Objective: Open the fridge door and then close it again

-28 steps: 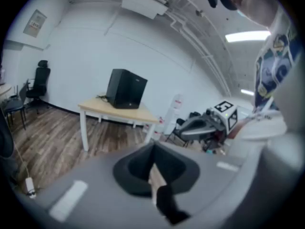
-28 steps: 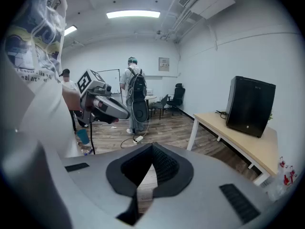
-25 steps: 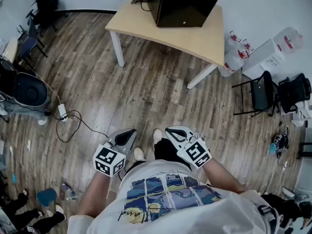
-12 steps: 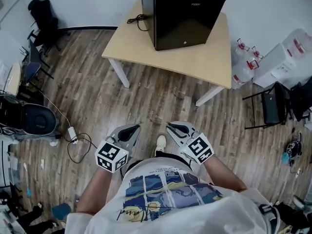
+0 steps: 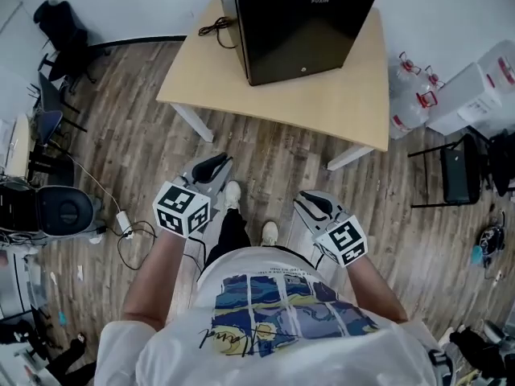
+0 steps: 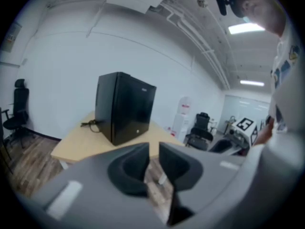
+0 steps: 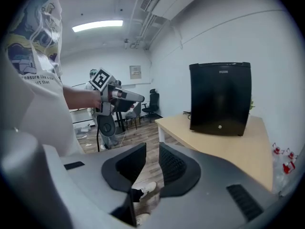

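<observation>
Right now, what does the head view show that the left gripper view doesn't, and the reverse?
Only the head view: the person's shoes and the floor cable. Only the left gripper view: the ceiling lights and the left tongs seen from behind, opening with nothing between them. Both: the black fridge, door shut, on the table, and the right tongs.

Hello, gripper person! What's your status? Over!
Left gripper jaws opening, empty. Right gripper jaws apart, empty. Black box-shaped fridge shut, on light wooden table, not reached. Nothing blocking.
</observation>
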`<state>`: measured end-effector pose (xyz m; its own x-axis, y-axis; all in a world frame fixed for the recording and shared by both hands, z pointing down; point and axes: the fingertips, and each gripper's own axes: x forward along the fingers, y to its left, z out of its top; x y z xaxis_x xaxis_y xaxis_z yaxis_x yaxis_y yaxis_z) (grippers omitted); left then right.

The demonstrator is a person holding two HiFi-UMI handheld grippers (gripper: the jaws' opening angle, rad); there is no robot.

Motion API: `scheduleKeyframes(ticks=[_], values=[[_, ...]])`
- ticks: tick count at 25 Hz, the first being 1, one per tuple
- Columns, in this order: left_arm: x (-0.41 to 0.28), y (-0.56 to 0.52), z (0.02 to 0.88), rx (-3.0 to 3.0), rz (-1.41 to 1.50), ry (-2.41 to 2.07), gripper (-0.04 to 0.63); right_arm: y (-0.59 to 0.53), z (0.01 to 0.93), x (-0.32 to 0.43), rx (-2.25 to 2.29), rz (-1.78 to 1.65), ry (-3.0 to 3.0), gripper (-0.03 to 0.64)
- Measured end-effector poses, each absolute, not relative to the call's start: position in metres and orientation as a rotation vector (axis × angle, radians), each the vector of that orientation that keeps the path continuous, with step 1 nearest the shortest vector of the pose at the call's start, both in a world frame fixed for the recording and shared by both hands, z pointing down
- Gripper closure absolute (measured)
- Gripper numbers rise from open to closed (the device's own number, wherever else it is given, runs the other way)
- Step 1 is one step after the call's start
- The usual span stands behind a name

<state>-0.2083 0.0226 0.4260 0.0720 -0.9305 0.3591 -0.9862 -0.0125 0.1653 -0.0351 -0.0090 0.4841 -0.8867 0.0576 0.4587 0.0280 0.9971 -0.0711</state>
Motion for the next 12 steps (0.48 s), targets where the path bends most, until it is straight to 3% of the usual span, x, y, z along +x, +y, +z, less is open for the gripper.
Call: scheduleKeyframes(ticks=[12], values=[[-0.33, -0.139, 0.429, 2.129, 0.21, -1.904, 0.497, -0.104, 0.471, -0.056, 0.36, 0.149, -2.614, 0.55]])
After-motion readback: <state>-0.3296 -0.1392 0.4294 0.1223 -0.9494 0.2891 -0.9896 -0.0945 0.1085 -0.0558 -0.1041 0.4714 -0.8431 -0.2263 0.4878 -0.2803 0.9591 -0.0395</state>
